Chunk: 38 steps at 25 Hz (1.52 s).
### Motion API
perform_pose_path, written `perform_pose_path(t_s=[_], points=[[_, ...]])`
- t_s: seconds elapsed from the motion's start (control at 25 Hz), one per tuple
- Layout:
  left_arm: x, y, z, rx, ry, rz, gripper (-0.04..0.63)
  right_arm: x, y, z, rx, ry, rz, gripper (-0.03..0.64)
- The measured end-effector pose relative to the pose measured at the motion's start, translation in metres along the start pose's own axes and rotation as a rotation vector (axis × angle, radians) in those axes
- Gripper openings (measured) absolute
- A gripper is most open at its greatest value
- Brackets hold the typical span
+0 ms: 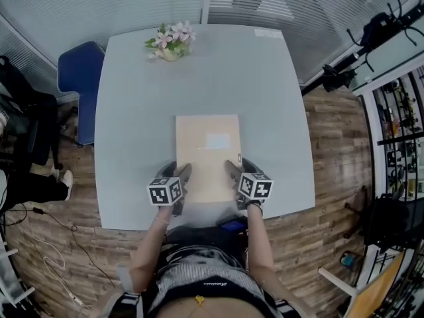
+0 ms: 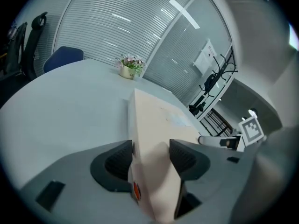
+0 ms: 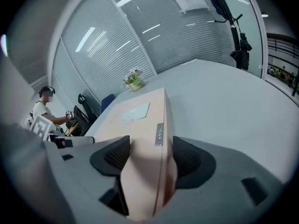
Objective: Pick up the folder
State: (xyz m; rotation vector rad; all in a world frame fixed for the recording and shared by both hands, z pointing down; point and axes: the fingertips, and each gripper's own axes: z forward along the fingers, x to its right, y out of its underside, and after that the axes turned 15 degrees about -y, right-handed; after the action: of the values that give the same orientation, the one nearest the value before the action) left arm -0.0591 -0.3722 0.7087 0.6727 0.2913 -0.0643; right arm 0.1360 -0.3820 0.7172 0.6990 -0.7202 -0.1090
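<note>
The folder lies flat on the surface, near the person's edge. The left hand-held gripper has its jaws spread around the folder's left side, and the right hand-held gripper the same on the right side; neither pinches it.

Near corners of folder hidden under left gripper and right gripper. Its label — too small to read.

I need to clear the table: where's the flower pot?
In the head view the flower pot sits at the table's far edge, left of centre, beyond the folder.
</note>
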Motion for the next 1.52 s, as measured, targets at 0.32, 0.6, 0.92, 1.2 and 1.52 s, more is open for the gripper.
perform_pose_path(t_s=[0.32, 0.6, 0.92, 1.2, 1.52], points=[[-0.006, -0.002, 0.009, 0.024, 0.018, -0.111, 0.242, 0.005, -0.001, 0.006, 0.044, -0.019, 0.011, 0.296], [-0.004, -0.004, 0.008, 0.018, 0.026, -0.131, 0.241, 0.003, -0.005, 0.005, 0.060, -0.044, 0.026, 0.287], [-0.004, -0.010, -0.002, 0.041, -0.018, -0.108, 0.236, -0.006, -0.008, -0.001, 0.055, -0.009, 0.020, 0.270], [0.005, -0.040, -0.031, 0.125, 0.005, -0.081, 0.232, -0.033, -0.035, -0.022, 0.119, 0.001, -0.027, 0.265], [0.024, -0.088, -0.083, 0.260, 0.032, -0.033, 0.227, -0.077, -0.080, -0.059, 0.221, 0.012, -0.110, 0.264]])
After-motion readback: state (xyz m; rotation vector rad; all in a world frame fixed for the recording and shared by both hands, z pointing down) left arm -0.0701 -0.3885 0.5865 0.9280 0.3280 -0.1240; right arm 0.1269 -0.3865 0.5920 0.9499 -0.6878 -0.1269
